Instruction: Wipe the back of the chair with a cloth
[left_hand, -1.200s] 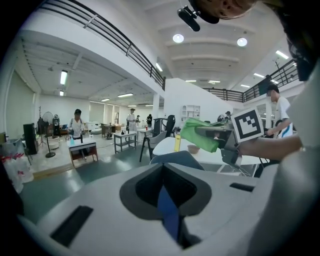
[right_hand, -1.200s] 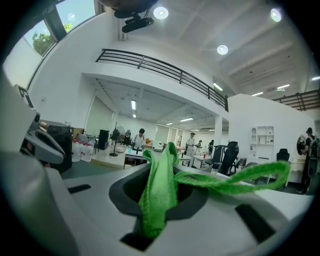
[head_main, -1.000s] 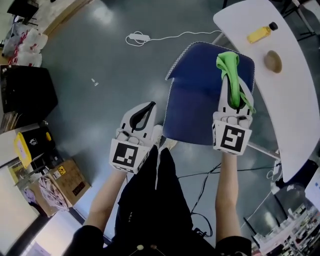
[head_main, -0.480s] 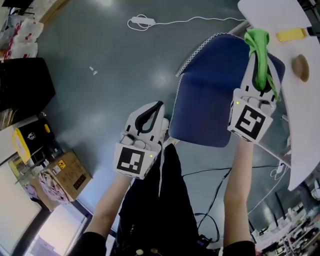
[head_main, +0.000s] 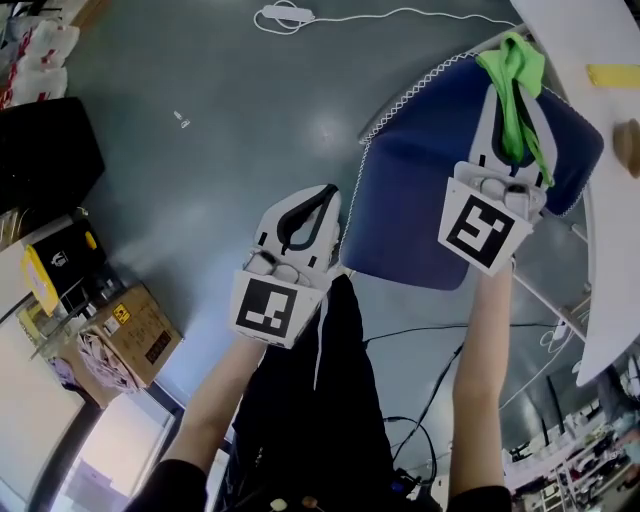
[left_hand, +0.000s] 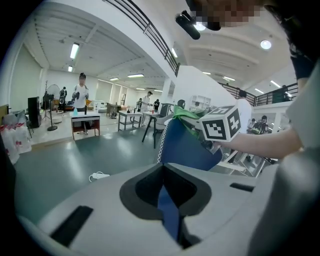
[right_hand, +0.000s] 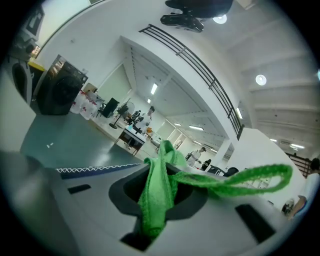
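The chair's blue back (head_main: 415, 200), edged with white stitching, stands at upper right in the head view. My right gripper (head_main: 513, 105) is over its top part, shut on a green cloth (head_main: 515, 75) that bunches between the jaws and trails a loop. In the right gripper view the cloth (right_hand: 157, 195) fills the jaw gap, and the stitched chair edge (right_hand: 85, 170) lies just beyond. My left gripper (head_main: 325, 192) is shut with nothing in it, just left of the chair's edge. The left gripper view shows the chair (left_hand: 182, 145) ahead.
A white table (head_main: 600, 300) curves along the right, with a yellow bottle (head_main: 612, 75) and a brown object (head_main: 628, 145) on it. On the grey floor are a power strip (head_main: 285, 13), a black case (head_main: 45, 150), a cardboard box (head_main: 135, 335) and cables (head_main: 420, 340).
The right gripper has carried the cloth up and to the right in the view, along the chair back's top. The left gripper has risen a little beside the chair.
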